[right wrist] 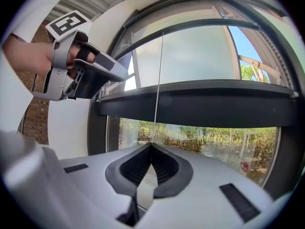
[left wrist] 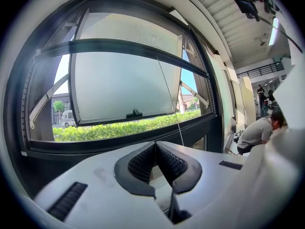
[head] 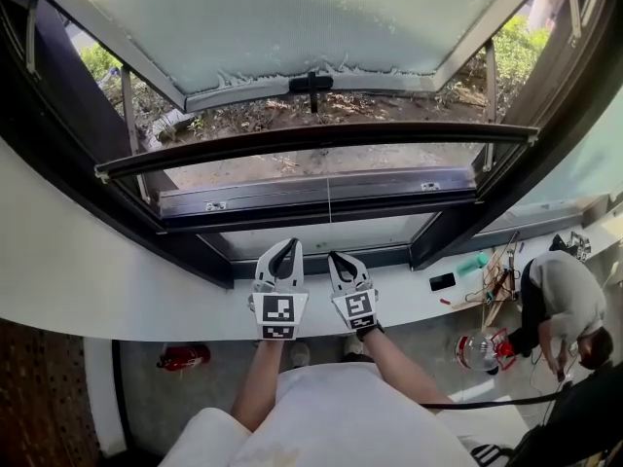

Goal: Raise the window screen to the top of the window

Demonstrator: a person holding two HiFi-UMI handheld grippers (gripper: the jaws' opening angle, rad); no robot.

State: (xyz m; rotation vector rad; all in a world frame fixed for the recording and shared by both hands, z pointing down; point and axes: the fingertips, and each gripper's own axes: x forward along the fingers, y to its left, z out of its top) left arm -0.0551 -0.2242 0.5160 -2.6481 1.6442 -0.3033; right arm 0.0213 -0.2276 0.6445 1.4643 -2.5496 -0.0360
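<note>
Your left gripper (left wrist: pixel 153 144) is closed on nothing, just left of the pull cord (head: pixel 329 212). The cord runs straight up to mid-span of the screen rail (head: pixel 321 136), which lies horizontal, short of the window frame (head: pixel 68 134) top. Your right gripper (right wrist: pixel 151 145) looks pinched on the cord's lower end. It's the nearer hand.

The cord (right wrist: pixel 158 80) is so thin that where it reaches the right gripper's (right wrist: pixel 151 145) fingers (right wrist: pixel 136 166), a pinch cannot be told from a mere touch. In the head view the sash (head: pixel 292 17) is cut off at the top edge, and the bits (head: pixel 487 280) on the sill (head: pixel 419 302) beside the crouching person (head: pixel 560 300) are too small to name.
</note>
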